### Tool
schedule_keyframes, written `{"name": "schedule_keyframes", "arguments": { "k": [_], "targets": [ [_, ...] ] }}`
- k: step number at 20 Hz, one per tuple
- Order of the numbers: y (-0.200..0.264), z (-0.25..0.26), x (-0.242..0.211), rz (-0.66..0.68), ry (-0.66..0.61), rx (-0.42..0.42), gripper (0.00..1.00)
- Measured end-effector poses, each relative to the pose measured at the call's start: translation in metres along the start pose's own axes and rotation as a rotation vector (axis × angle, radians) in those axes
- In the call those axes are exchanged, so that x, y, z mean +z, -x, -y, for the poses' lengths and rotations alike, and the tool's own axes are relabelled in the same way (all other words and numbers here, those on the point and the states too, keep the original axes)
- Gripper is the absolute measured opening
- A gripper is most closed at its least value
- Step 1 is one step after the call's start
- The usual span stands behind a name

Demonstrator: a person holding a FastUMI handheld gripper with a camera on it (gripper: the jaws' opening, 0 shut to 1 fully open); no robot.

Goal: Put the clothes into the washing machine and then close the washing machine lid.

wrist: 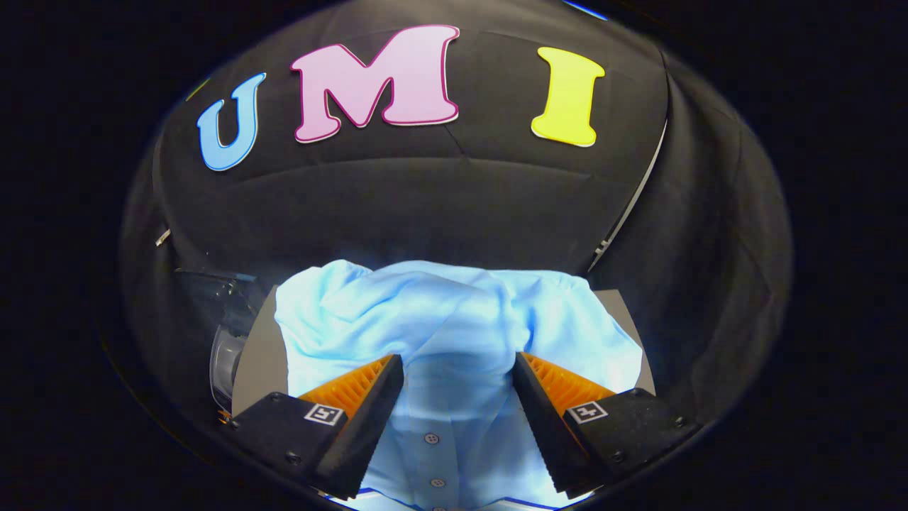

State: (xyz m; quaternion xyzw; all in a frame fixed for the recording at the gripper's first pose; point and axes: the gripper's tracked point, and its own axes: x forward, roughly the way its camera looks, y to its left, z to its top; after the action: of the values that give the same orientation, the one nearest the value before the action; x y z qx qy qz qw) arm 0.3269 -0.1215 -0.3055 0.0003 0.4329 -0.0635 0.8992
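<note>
A light blue buttoned shirt (454, 312) lies crumpled on a grey surface (257, 358), brightly lit. My gripper (457, 360) is open and low over it. The two fingers (358, 419) stand apart on either side of the shirt's button strip (431, 438). A raised fold of cloth bulges just ahead of the fingertips, and a shadow falls on the cloth between them. I cannot tell whether the fingers touch the cloth. A clear plastic part (221, 323), perhaps the washing machine's lid or drum, shows to the left of the shirt.
Black cloth walls close in behind and to the right of the grey surface. A thin pale strip (628, 213) runs up the wall's corner at the right. The grey surface's right edge (624, 312) shows beside the shirt.
</note>
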Motion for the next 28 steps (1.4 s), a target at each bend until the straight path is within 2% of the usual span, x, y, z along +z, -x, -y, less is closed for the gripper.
{"name": "schedule_keyframes", "arguments": {
  "k": [2,5,7,8,9,11,15,19,28],
  "targets": [
    [0.0,-0.002,0.003,-0.001,0.005,0.002,0.96],
    [-0.003,-0.004,0.006,0.0,0.003,0.014,0.87],
    [-0.006,-0.007,0.007,0.008,0.01,0.024,0.47],
    [-0.006,-0.007,0.006,0.008,0.021,0.024,0.35],
    [-0.003,-0.008,0.007,0.016,0.026,0.043,0.32],
    [-0.002,-0.009,0.011,0.018,-0.02,0.063,0.07],
    [0.009,-0.011,0.012,0.046,-0.027,0.059,0.07],
    [0.047,-0.035,0.025,0.101,-0.05,0.087,0.07],
    [0.148,-0.164,0.055,0.262,0.058,0.198,0.07]
  ]
}}
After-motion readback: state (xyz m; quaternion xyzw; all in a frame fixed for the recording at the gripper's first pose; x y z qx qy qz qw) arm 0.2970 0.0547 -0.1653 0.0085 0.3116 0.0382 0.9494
